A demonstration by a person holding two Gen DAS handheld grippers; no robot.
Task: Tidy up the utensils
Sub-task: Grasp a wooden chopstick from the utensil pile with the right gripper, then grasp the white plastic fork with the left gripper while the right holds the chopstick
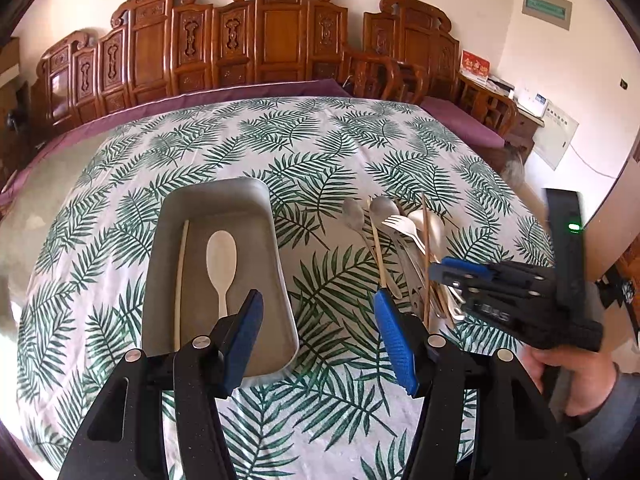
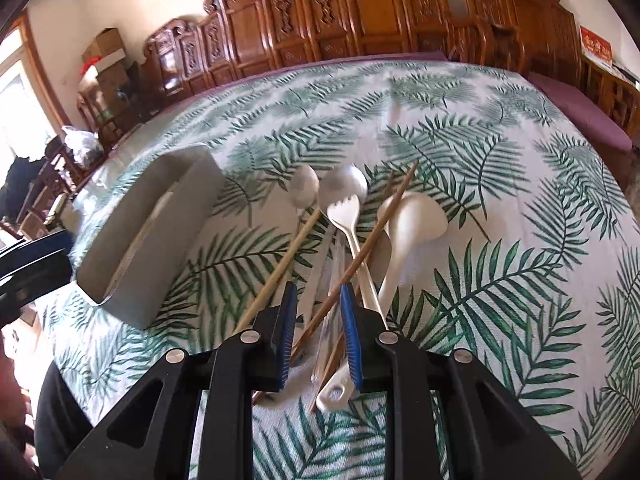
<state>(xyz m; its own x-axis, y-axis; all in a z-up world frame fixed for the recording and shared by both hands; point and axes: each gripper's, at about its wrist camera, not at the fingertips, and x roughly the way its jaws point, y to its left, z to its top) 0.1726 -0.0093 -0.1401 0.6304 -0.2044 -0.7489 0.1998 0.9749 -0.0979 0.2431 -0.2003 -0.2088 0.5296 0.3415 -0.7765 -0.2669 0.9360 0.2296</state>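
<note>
A grey tray [image 1: 280, 280] lay on the leaf-print tablecloth [image 1: 320, 152], holding a pale spoon [image 1: 222, 258] and a light chopstick [image 1: 182, 280] along its left wall. The left gripper [image 1: 320, 336] hovered with its jaws apart over the tray's near right corner. Right of the tray lay a heap of utensils [image 1: 404, 240], the right gripper [image 1: 448, 276] over its near end, held by a hand [image 1: 568, 380].

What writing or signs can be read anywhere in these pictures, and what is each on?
Red card by the wall: gold characters, too blurred to read.
Green wall plaque: its line of text is too small to read.
White wall panel: faint print, unreadable.
Right gripper body: pale embossed marking, too blurred to read.
No text is legible.
</note>
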